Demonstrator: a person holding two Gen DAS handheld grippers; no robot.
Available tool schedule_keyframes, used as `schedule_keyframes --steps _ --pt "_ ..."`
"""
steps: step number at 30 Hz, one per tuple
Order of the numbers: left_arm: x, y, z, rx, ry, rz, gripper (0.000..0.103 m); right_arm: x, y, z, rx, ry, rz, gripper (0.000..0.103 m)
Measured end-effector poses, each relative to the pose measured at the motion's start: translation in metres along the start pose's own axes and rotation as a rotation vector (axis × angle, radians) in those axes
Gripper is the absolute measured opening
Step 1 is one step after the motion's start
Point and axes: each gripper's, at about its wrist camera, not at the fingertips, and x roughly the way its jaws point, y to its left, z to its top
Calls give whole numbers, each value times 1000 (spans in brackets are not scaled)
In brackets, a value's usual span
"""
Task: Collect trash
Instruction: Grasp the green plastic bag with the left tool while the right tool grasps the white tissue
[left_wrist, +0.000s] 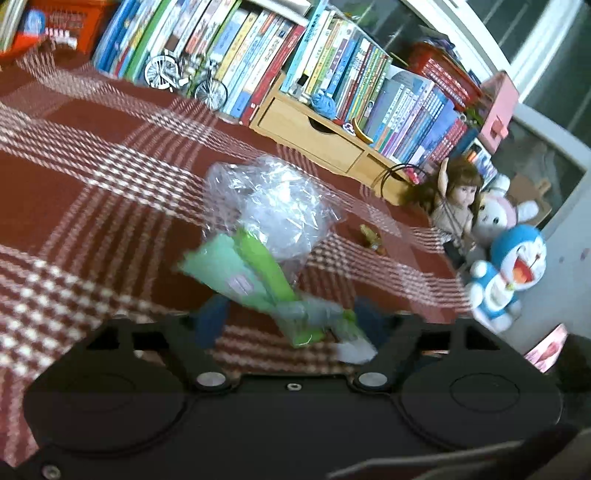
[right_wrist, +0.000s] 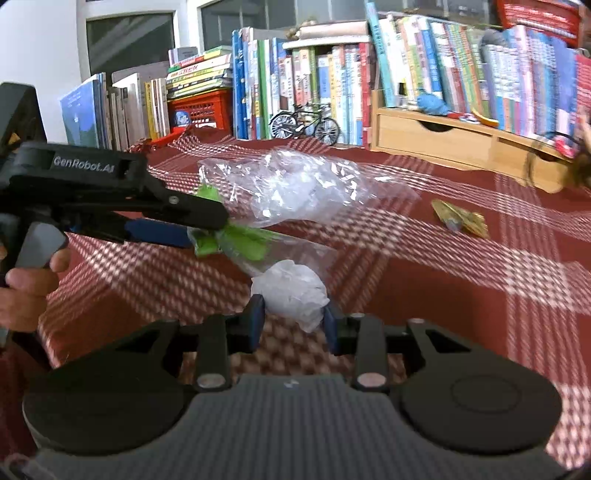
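Your left gripper (right_wrist: 207, 229) pinches the green-edged clear bag (right_wrist: 295, 188) by its near end; the bag's long axis runs away from the jaws toward the books (right_wrist: 314, 81). Your right gripper (right_wrist: 293, 314) clamps a white wad (right_wrist: 291, 291), just below and in front of the bag's open side. A gold wrapper (right_wrist: 460, 221) lies on the cloth (right_wrist: 461, 295), off to the right, nearer your right gripper.

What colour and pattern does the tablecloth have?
The tablecloth is dark red with white checked bands; the right wrist view shows it best.
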Motion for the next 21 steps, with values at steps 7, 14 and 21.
schedule_keyframes --steps 7,14,21 --pt "6 -12 -21 -26 50 -26 94 -38 -10 -30 36 -33 -47 39" --pt "17 -32 -36 24 34 -4 91 -51 -15 -43 56 -49 -89 39" --pt "13 -51 -52 113 5 47 36 -52 -9 -50 57 -49 -71 39"
